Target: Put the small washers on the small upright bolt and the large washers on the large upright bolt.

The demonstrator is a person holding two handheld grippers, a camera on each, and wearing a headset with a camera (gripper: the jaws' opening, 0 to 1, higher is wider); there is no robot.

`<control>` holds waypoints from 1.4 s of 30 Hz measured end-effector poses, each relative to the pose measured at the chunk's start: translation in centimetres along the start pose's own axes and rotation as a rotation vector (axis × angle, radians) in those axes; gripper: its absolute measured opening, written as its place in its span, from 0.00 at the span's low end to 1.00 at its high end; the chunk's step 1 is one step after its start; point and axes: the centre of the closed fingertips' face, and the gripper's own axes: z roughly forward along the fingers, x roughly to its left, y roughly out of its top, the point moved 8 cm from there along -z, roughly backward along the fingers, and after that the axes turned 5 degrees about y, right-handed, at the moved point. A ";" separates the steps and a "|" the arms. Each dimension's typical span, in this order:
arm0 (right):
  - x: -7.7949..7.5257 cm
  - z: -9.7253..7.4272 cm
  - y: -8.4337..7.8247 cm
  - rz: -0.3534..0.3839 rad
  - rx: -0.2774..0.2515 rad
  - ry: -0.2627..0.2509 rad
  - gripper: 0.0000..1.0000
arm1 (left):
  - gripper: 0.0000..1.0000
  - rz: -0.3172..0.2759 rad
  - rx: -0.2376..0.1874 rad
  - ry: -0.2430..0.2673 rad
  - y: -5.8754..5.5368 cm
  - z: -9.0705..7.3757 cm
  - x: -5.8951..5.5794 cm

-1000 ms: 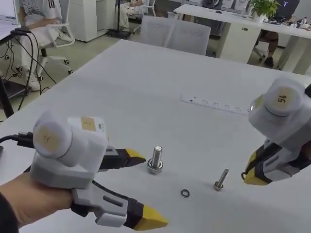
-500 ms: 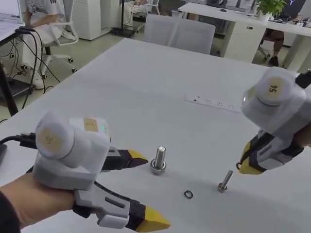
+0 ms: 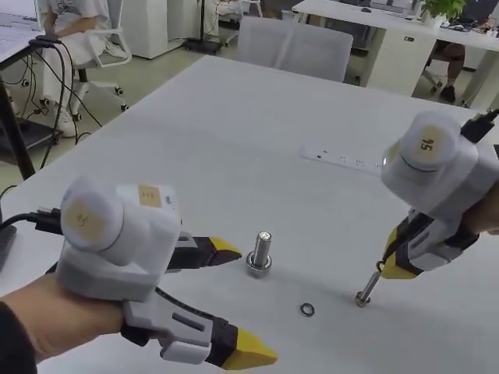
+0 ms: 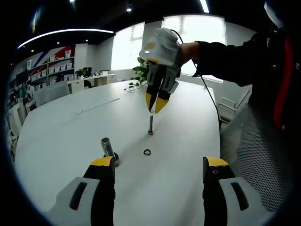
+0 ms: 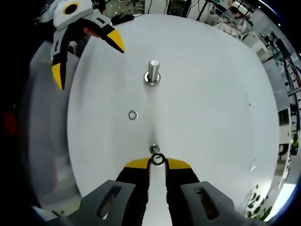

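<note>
My right gripper [image 5: 158,162] is shut on a small washer [image 5: 158,159], held right over the tip of the small upright bolt [image 5: 154,149]. From the head, that gripper [image 3: 387,269] hangs just above the small bolt [image 3: 365,290]. A second small washer [image 3: 307,309] lies flat on the white table [image 3: 234,140] between the two bolts. The large upright bolt [image 3: 260,253] stands on its wide base to the left. My left gripper [image 3: 238,300] hovers open, low at the near left, with nothing between its fingers; in its own view [image 4: 159,165] the large bolt [image 4: 107,148] rises beside the left jaw.
A white power strip [image 3: 343,161] lies on the table beyond the bolts. A grey chair [image 3: 296,48] stands at the far edge, with desks and a seated person [image 3: 74,15] behind. The table runs bare around the bolts.
My right gripper has come down and left with the washer, from beside the small bolt to just over its tip. The left gripper has barely moved; the head camera has shifted a little.
</note>
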 end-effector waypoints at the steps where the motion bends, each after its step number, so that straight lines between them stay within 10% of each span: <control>1: -0.1 0.1 0.0 0.001 0.000 0.004 0.13 | 0.76 0.000 0.000 0.000 0.0 0.0 0.0; 42: -0.7 3.9 -0.4 0.012 0.026 0.054 0.13 | 0.75 -0.011 0.010 0.010 -0.3 0.2 0.1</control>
